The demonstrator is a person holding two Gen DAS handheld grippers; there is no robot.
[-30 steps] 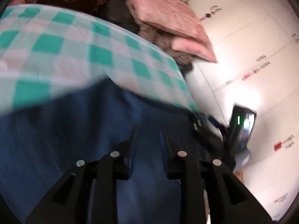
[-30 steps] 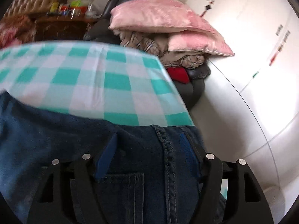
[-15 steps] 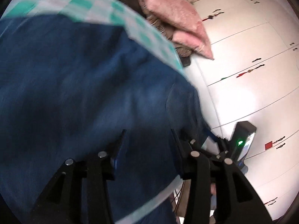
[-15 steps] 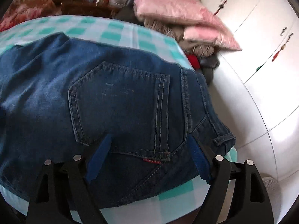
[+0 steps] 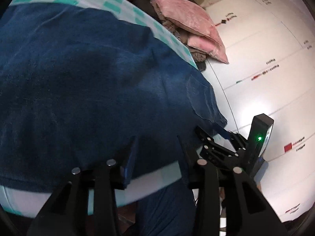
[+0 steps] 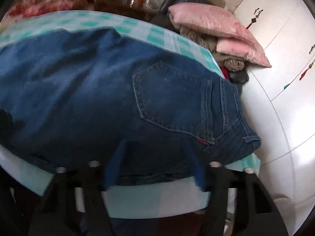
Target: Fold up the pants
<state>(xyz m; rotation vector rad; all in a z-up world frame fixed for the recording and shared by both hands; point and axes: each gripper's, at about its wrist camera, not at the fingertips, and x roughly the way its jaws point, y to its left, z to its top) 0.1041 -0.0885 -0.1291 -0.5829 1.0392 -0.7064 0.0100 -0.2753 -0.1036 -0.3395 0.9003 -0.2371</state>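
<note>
Now folded, dark jeans (image 6: 110, 90) lie pocket-up on checkered cloth (image 6: 157, 37).

White wardrobe doors (image 5: 256, 63) at right; pink pillows (image 6: 212, 21) stacked beside green-checked bed (image 6: 157, 37).

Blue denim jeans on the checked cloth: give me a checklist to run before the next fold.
1. Blue denim jeans lying on the teal-and-white checked cloth: ok.
2. Left gripper free of denim, jaws opening: ok.
3. Right gripper free of denim, jaws closing: ok.
4. Back pocket facing up, flat: ok.
5. Leg ends aligned: cannot tell.
6. Near edge of the jeans within the cloth's edge: ok.
</note>
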